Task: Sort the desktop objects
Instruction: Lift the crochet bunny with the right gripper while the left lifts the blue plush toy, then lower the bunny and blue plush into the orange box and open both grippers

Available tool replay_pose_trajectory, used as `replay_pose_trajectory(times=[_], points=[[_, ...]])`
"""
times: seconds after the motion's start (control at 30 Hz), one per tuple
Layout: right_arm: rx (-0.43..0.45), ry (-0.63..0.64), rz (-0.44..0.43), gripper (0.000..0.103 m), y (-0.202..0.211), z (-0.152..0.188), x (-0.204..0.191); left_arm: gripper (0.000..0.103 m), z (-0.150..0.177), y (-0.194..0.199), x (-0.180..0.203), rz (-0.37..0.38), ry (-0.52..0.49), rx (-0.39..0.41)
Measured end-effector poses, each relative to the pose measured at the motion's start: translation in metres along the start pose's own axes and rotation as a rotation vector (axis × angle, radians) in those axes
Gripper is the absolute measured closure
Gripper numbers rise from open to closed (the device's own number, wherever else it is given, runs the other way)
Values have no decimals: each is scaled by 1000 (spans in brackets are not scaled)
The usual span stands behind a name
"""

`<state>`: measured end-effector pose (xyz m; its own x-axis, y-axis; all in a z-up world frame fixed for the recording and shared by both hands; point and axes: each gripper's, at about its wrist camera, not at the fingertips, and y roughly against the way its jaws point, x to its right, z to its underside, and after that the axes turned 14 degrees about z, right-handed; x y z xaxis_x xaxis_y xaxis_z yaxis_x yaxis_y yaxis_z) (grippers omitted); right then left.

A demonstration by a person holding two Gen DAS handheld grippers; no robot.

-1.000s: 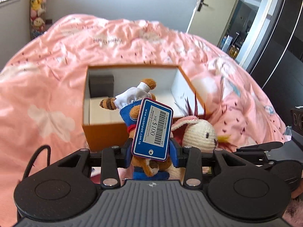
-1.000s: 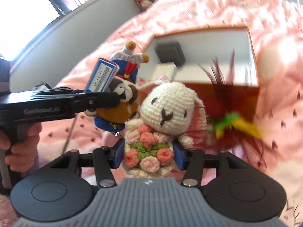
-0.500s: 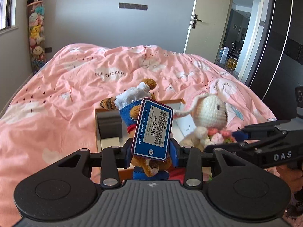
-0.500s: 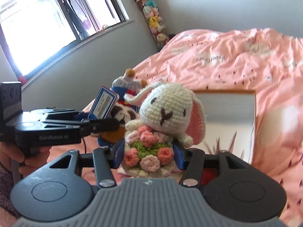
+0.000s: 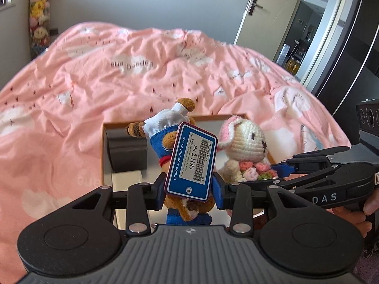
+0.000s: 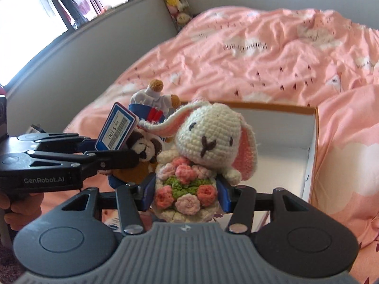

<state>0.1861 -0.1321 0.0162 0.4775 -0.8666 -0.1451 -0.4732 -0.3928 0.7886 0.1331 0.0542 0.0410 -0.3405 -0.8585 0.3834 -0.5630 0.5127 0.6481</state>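
Observation:
My left gripper (image 5: 189, 195) is shut on a brown plush animal in a blue and white outfit (image 5: 170, 127) with a blue price tag (image 5: 191, 163). My right gripper (image 6: 186, 195) is shut on a white crocheted rabbit holding a flower bouquet (image 6: 208, 142). Both toys hang side by side above the open orange box with a white inside (image 5: 106, 156), which also shows in the right wrist view (image 6: 284, 142). The right gripper shows in the left wrist view (image 5: 281, 169), and the left gripper in the right wrist view (image 6: 132, 156).
The box lies on a bed with a pink duvet (image 5: 142, 82). A dark block (image 5: 128, 151) and a white block (image 5: 128, 179) sit in the box's left part. A door (image 5: 258, 11) and a dark wardrobe (image 5: 355, 47) stand to the right, soft toys (image 5: 39, 14) hang at the far left wall.
Both grippers have shifted with their toys, and the views tilted back down toward the box. The rabbit sits closer to the plush animal now. Both grips are unchanged.

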Motion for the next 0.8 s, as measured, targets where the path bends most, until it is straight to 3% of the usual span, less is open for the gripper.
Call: replay_pose_trajectory(times=[0.23,0.4,0.53,0.67,0.8], points=[[-125,35,14,48,-42,5,13,59,8,-48,-19,-32,46,-135],[-177,79,-15,48,-50,12,22,59,16,-70,-24,-94,23,-214],[-201,69,-58,48,-54,10,31,58,21,-82,-22,-79,10,-267],[-248,52,-84,48,-66,8,33,58,23,-95,-23,-126,3,-320],[-298,62,-87,47,-84,7,25,56,26,-102,-29,-98,23,-359]])
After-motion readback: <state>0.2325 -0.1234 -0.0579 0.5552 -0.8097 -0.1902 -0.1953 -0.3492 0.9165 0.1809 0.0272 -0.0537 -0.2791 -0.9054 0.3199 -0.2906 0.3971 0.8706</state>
